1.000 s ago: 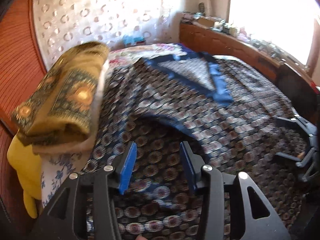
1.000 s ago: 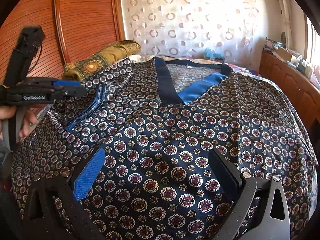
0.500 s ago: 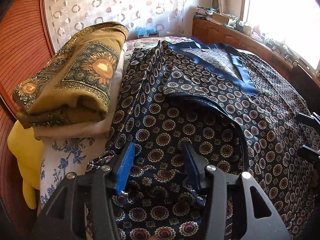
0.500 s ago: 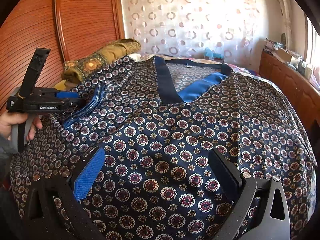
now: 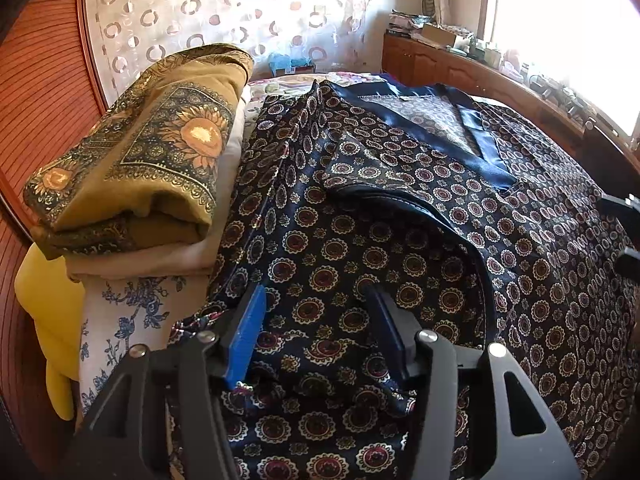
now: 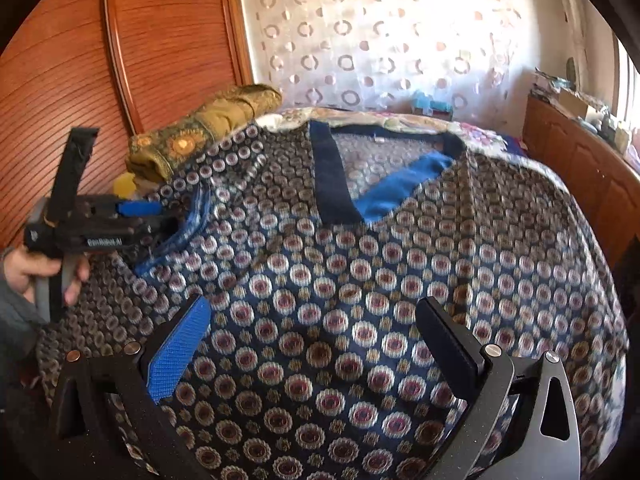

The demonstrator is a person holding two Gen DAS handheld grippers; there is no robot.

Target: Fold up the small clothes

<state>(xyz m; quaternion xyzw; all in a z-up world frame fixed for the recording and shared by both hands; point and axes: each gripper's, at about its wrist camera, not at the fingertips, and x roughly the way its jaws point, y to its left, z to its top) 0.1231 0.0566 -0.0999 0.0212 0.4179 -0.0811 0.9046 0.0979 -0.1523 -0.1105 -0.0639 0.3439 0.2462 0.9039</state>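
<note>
A navy top with round medallion print and a blue V-neck band (image 6: pixel 332 184) lies spread on the bed (image 5: pixel 280 80), front up. Its left sleeve (image 5: pixel 312 232) lies folded over the body. My left gripper (image 5: pixel 316 320) is open just above the sleeve's cuff end, holding nothing; it also shows in the right wrist view (image 6: pixel 160 220), held by a hand over the garment's left edge. My right gripper (image 6: pixel 312 336) is wide open above the lower middle of the top (image 6: pixel 320 320), holding nothing.
A folded olive sunflower-print blanket (image 5: pixel 152 152) on stacked bedding sits at the bed's left edge, with a yellow pillow (image 5: pixel 44 304) below. A wooden wardrobe (image 6: pixel 120 60) stands left. A cluttered wooden ledge (image 5: pixel 500 76) runs along the right under the window.
My left gripper has lowered and pulled back toward the left edge of the top, and the sleeve it hung over now lies flat. My right gripper has shifted slightly forward.
</note>
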